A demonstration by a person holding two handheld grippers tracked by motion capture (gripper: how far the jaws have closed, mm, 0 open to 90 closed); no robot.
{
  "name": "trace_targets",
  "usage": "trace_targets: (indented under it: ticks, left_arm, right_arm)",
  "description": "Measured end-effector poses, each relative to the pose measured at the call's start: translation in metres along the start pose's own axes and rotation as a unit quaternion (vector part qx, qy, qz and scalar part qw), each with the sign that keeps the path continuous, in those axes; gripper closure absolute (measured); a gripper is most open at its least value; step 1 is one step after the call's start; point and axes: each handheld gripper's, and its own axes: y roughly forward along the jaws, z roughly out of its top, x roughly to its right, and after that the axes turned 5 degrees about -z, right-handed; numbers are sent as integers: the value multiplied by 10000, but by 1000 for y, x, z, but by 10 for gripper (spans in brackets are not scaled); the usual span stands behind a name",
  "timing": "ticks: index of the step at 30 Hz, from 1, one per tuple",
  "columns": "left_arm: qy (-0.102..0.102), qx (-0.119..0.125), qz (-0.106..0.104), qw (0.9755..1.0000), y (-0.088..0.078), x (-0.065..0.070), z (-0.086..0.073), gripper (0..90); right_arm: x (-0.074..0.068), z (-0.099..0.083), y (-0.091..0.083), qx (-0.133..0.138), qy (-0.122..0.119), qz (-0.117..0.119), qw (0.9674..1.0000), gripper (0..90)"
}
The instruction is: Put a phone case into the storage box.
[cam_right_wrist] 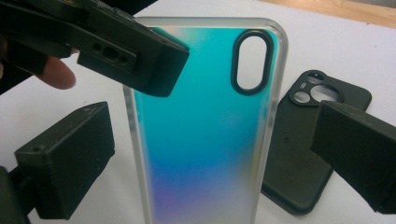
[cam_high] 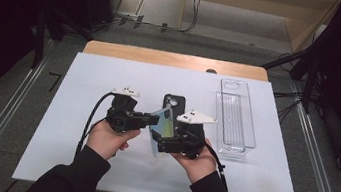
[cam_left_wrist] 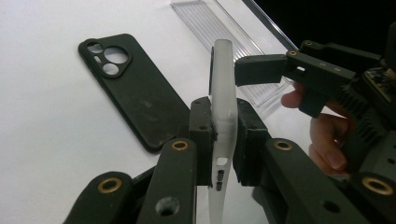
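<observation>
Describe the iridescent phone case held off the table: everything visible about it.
The iridescent phone case is a thin shell with a frosted translucent rim and a glossy back shading from teal to blue and violet. It has a black-ringed oval camera cutout near one corner and small button slots along one edge. It is lifted off the table, standing on edge. The left tongs clamp its side edge; the right tongs straddle it, open.

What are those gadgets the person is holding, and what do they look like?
Two handheld tools, all black. Each claw, left and right, has two blocky jaws on arms with brass-ringed pivots. A white three-cornered plate tops each, and a black cable trails off. The sleeves are black.
</observation>
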Motion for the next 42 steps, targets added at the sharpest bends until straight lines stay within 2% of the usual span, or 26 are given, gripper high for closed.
trace_targets:
  ticks: [4, 6, 11, 14, 24, 25, 28, 32, 35, 42]
  left_arm:
    - [34, -27, -45, 10000, 1, 3, -1, 805]
    - [29, -27, -42, 10000, 2, 4, -1, 804]
    - [6, -18, -78, 10000, 3, 6, -2, 804]
    - [12, -31, -57, 10000, 4, 7, -2, 804]
    - [14, 28, -141, 9999, 3, 6, -2, 797]
    - [13, 46, -207, 9998, 2, 6, -2, 773]
    - [42, 111, -211, 9997, 1, 8, -1, 681]
    - [-38, 202, -244, 9995, -2, 7, 1, 537]
    - [-47, 213, -361, 9991, -5, 7, 3, 485]
    - [33, 110, -436, 9990, -9, 9, 5, 420]
  right_arm:
    - [-1, 0, 3, -44, 14, 7, 10000, 0]
    - [-2, 0, 3, -6, 24, 12, 10000, 56]
    - [-2, 0, 4, -38, 0, 17, 10000, 57]
    - [-2, -2, 6, -69, 24, 111, 9999, 132]
    - [-2, -1, 4, -62, -50, 78, 9999, 145]
    - [-3, -1, 4, -66, -66, 59, 9999, 145]
    - [-3, 0, 3, -76, -135, 31, 9999, 146]
    - [-1, 0, 3, -101, -112, 27, 9999, 146]
    - [2, 0, 2, -107, -74, 19, 9999, 146]
    - [12, 1, -1, -69, -12, -33, 10000, 146]
